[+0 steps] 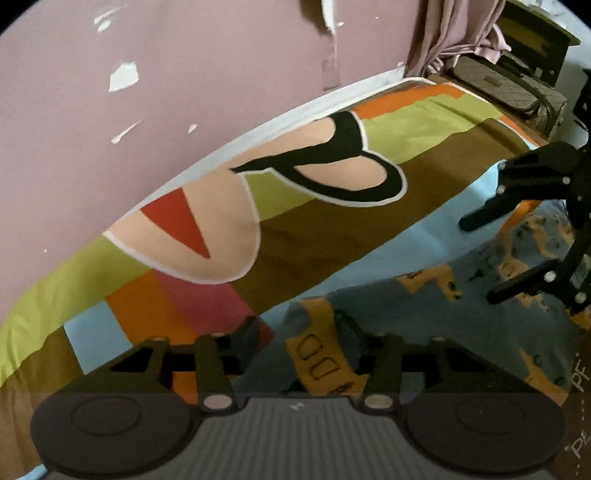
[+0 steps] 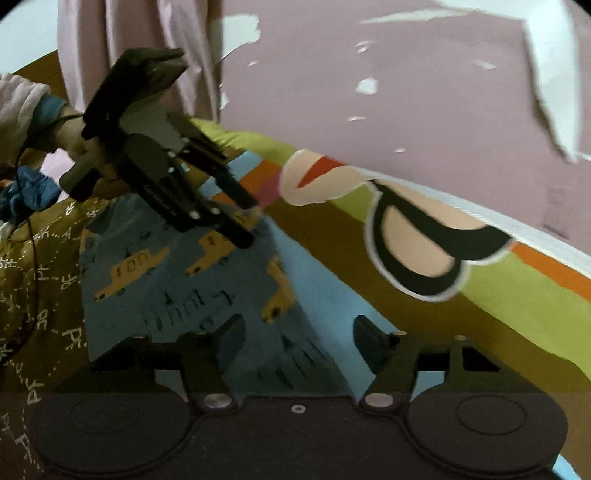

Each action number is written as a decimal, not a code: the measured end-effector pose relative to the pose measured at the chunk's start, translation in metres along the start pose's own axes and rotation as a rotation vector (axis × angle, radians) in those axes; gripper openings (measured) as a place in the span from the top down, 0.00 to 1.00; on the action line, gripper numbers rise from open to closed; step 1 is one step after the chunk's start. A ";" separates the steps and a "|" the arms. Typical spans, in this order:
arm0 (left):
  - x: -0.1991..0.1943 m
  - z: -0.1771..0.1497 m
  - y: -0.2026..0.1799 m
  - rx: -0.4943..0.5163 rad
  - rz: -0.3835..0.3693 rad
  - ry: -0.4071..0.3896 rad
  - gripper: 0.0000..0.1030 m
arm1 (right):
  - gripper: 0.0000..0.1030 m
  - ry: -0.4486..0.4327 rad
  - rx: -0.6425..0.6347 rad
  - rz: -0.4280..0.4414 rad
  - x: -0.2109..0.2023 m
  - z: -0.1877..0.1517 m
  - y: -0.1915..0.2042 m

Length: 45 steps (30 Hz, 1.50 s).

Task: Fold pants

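The pants are blue with yellow car prints and lie on the bed; in the left wrist view they fill the lower right. My left gripper is open just above the pants' near edge; it also shows in the right wrist view, over the far edge of the cloth. My right gripper is open with pants cloth between and below its fingers. It shows in the left wrist view at the right, open above the pants.
The bed cover is multicoloured with a large cartoon print. A pink peeling wall runs along the far side. A brown patterned garment lies at the left. A quilted bag and a pink curtain stand at the bed's end.
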<state>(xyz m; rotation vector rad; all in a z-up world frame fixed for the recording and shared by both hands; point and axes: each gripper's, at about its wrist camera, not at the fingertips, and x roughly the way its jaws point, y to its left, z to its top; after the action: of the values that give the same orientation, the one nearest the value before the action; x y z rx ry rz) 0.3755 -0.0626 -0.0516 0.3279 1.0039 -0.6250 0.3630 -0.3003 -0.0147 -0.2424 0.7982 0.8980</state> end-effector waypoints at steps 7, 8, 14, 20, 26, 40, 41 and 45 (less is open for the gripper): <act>0.000 -0.001 0.004 -0.007 0.000 -0.023 0.94 | 0.96 0.016 -0.047 0.018 0.020 -0.003 0.004; -0.004 -0.002 0.001 -0.003 0.020 -0.042 0.94 | 0.96 0.005 -0.060 -0.002 0.018 -0.004 0.007; -0.007 -0.008 -0.007 0.006 0.098 -0.080 0.94 | 0.93 -0.008 -0.070 -0.099 0.025 -0.005 0.009; -0.009 -0.011 -0.016 0.020 0.152 -0.111 0.84 | 0.47 -0.058 -0.052 -0.213 0.001 -0.010 0.009; -0.046 -0.028 -0.061 0.074 0.134 -0.212 0.62 | 0.22 -0.106 0.030 -0.416 -0.077 -0.064 0.019; -0.009 -0.067 -0.181 0.351 -0.079 -0.090 0.50 | 0.23 0.006 0.382 -0.702 -0.155 -0.207 0.017; -0.012 -0.067 -0.180 0.355 -0.077 -0.070 0.50 | 0.23 -0.009 0.410 -0.711 -0.164 -0.211 0.013; -0.030 -0.054 -0.176 0.323 -0.095 -0.032 0.39 | 0.17 -0.097 0.501 -0.666 -0.198 -0.225 0.007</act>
<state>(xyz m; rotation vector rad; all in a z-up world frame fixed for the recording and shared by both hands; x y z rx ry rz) 0.2171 -0.1616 -0.0494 0.5544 0.8909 -0.8790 0.1692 -0.5284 -0.0297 -0.0124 0.7567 0.0709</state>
